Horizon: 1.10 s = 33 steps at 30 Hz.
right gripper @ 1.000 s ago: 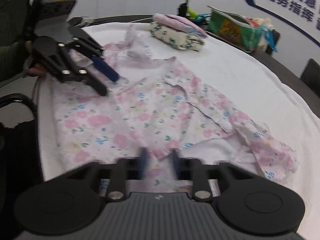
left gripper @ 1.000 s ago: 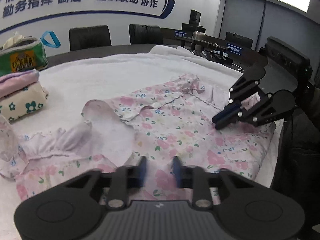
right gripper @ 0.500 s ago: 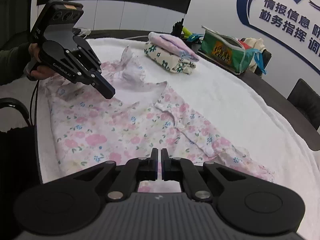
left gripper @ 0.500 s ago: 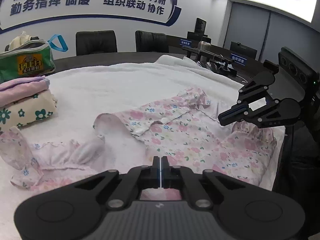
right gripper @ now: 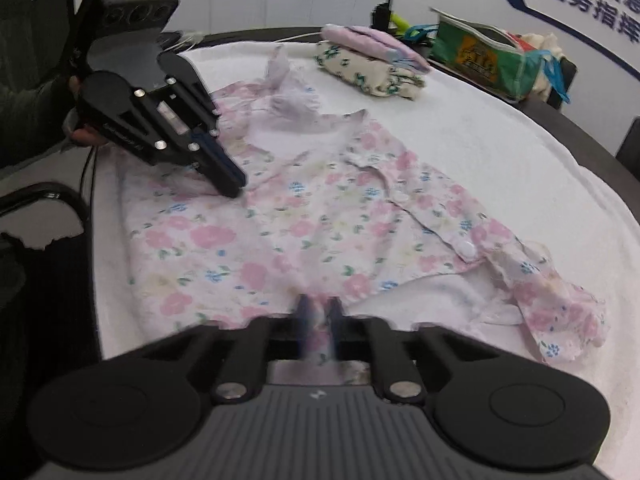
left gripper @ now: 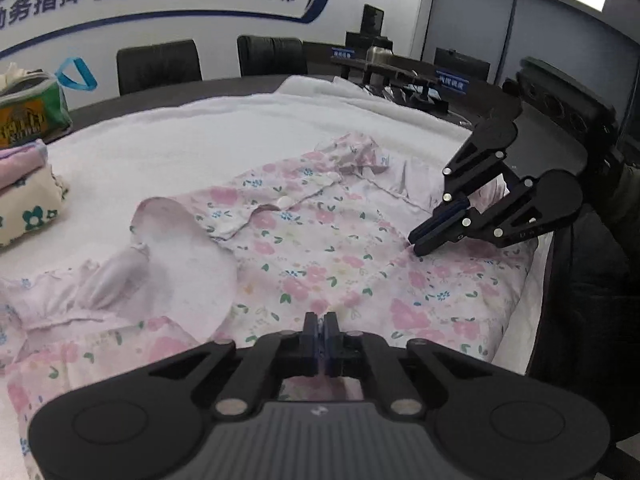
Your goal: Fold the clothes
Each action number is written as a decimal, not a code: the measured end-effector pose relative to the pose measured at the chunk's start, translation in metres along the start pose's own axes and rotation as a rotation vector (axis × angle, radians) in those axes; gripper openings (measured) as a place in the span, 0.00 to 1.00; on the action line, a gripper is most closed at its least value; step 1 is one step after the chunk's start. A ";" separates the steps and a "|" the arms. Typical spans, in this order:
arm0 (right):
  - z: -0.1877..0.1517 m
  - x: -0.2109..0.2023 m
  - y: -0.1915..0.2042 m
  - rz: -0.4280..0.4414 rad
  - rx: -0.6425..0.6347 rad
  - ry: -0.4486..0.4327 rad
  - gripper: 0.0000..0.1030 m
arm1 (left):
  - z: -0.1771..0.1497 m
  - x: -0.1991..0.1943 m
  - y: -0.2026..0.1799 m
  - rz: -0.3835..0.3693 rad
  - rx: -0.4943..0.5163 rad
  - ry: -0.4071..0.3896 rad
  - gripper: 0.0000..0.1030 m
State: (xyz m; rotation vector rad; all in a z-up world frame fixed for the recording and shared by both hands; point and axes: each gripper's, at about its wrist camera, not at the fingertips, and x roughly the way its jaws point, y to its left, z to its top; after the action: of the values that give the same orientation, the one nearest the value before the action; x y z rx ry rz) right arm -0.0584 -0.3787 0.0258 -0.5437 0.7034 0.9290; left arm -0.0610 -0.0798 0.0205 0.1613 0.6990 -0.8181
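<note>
Now both grippers are pinching the floral shirt, which is lying spread on the white towel. The left gripper and right gripper, open a second ago, are each clamping a fold of fabric near the shirt's near edge. With both edges secured, lifting into the first fold is probably coming next.

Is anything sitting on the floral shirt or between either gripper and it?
Nothing visible. The shirt lies bare on the white cloth; both the left gripper and right gripper are already closed at its fabric. The folded pile sits apart.
</note>
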 end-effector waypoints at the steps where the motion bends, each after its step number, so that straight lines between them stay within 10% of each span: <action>1: 0.002 -0.003 0.002 -0.013 -0.008 -0.006 0.01 | 0.002 -0.003 0.001 0.002 -0.005 -0.013 0.00; 9: 0.020 -0.007 -0.005 -0.122 -0.018 -0.071 0.01 | 0.019 -0.001 0.013 0.078 -0.011 -0.041 0.01; 17: 0.023 0.014 -0.003 -0.320 -0.032 -0.067 0.20 | 0.010 -0.021 0.014 0.179 0.012 -0.111 0.24; 24: 0.019 -0.030 0.042 -0.121 -0.087 -0.143 0.20 | 0.000 -0.048 -0.024 0.030 0.075 -0.162 0.27; 28: -0.012 -0.008 0.045 -0.146 -0.050 -0.060 0.21 | -0.020 -0.009 -0.041 0.053 0.158 -0.011 0.16; 33: -0.058 -0.044 0.010 -0.182 0.182 -0.095 0.24 | -0.030 -0.015 -0.026 0.050 0.096 -0.041 0.17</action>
State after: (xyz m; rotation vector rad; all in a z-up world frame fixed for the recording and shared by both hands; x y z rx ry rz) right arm -0.1029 -0.4369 0.0185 -0.3932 0.6343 0.7084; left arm -0.1016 -0.0768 0.0101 0.2476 0.6155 -0.8055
